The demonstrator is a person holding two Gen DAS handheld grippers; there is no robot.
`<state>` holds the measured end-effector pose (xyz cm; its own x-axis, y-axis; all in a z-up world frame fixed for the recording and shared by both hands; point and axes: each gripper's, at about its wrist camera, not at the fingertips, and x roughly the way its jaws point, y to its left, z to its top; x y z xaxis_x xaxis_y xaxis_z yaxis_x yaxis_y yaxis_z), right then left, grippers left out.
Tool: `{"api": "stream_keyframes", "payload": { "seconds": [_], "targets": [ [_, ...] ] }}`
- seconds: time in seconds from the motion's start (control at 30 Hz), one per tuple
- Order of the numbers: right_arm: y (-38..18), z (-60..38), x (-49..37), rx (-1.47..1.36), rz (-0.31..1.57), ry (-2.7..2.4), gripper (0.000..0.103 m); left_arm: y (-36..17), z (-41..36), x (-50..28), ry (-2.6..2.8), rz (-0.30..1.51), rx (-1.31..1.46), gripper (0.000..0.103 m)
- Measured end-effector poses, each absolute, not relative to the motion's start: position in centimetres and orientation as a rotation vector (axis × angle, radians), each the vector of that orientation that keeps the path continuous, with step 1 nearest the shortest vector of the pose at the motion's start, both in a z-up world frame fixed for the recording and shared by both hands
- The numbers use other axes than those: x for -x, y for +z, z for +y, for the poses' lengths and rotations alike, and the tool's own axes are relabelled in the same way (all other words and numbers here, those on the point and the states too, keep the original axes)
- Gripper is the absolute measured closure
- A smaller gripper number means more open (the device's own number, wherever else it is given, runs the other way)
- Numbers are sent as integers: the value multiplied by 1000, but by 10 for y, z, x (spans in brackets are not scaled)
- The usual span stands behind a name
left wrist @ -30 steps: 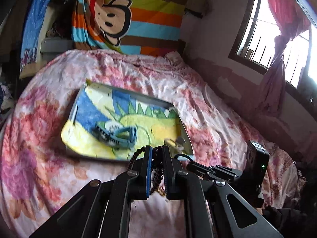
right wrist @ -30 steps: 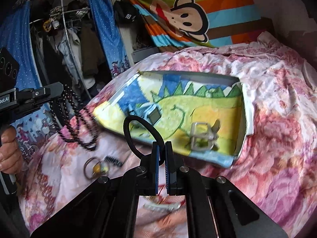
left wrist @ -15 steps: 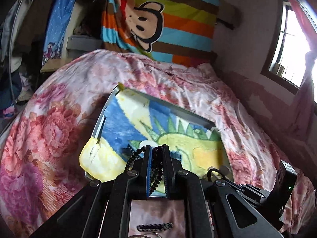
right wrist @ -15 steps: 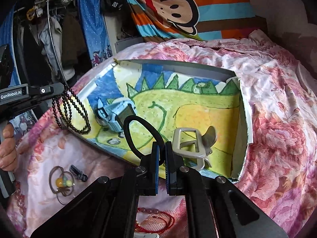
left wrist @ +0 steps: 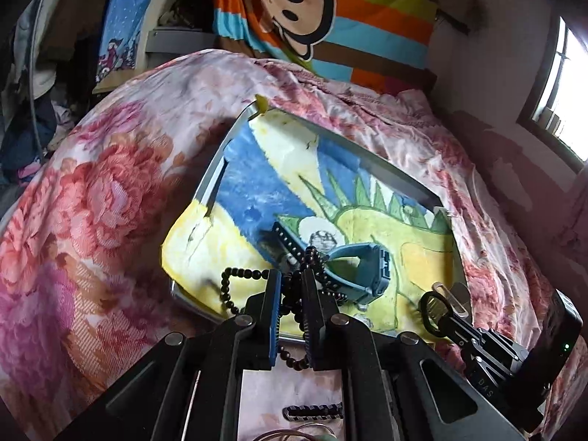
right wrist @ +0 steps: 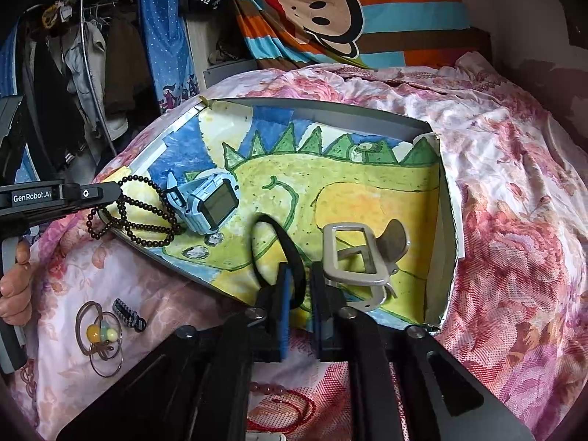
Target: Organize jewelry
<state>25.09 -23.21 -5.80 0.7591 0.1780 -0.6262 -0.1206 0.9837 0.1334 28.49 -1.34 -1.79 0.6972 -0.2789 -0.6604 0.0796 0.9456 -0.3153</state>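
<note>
- Two grippers work over my tray, which sits on the floral bedspread.
- My left gripper pinches the black bead necklace, draped over the tray's near-left edge beside the blue watch.
- My right gripper seems slightly parted around a black hair tie, its loop over the tray next to the beige hair clip.

Black left gripper with blue pads, silver screws, "GenRobot.AI" marking
</note>
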Motion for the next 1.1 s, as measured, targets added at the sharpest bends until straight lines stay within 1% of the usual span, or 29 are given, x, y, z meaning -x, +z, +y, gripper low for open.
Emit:
{"api": "stream_keyframes", "payload": {
  "seconds": [0.03,0.07,0.1,0.13,0.17,0.23,0.27,0.3,0.33,0.37,0.43,0.5,0.53,0.6,0.67,0.73,0.77,0.8,0.83,0.93,1.0,1.1],
  "targets": [
    [-57,-232,-250,-87,682,161,77,-19,-14,-285,-206,783,273,92],
    [-56,-233,-249,-87,676,161,70,-19,-14,-285,-210,786,271,89],
    [-54,-233,-248,-86,666,161,70,-19,-15,-285,-212,791,267,87],
    [-52,-233,-247,-85,660,160,70,-19,-16,-284,-210,792,263,81],
    [-50,-233,-245,-82,652,157,69,-19,-16,-283,-210,789,262,77],
    [-45,-235,-241,-78,636,147,69,-19,-18,-281,-213,784,254,74],
    [-41,-236,-238,-77,623,140,67,-18,-20,-279,-214,784,245,72],
    [-38,-238,-235,-80,614,135,61,-17,-21,-278,-216,782,241,70],
    [-33,-240,-231,-84,597,128,57,-16,-22,-276,-218,779,236,61],
    [-29,-241,-227,-87,583,122,51,-14,-22,-272,-214,771,233,45],
    [-22,-243,-220,-88,563,118,48,-10,-21,-263,-197,732,234,30],
    [-13,-245,-210,-81,537,115,40,-4,-20,-254,-198,698,228,29],
    [-9,-245,-203,-76,522,115,38,-1,-21,-248,-198,693,218,27],
    [0,-246,-189,-63,488,119,28,3,-22,-239,-190,673,208,21],
    [8,-247,-174,-53,456,119,26,9,-25,-225,-185,631,188,11],
    [14,-249,-162,-55,437,119,23,18,-30,-209,-185,584,152,7],
    [17,-250,-152,-58,426,118,19,20,-32,-204,-187,571,143,5],
    [19,-251,-148,-61,420,118,14,24,-33,-197,-192,556,134,4],
    [21,-252,-141,-65,411,121,12,27,-35,-187,-194,534,125,2],
    [28,-252,-119,-70,379,129,9,34,-38,-163,-190,486,100,0],
    [32,-250,-108,-63,363,135,4,38,-40,-146,-190,459,71,0],
    [36,-246,-90,-50,342,141,3,43,-36,-124,-185,432,53,0]
  ]
}}
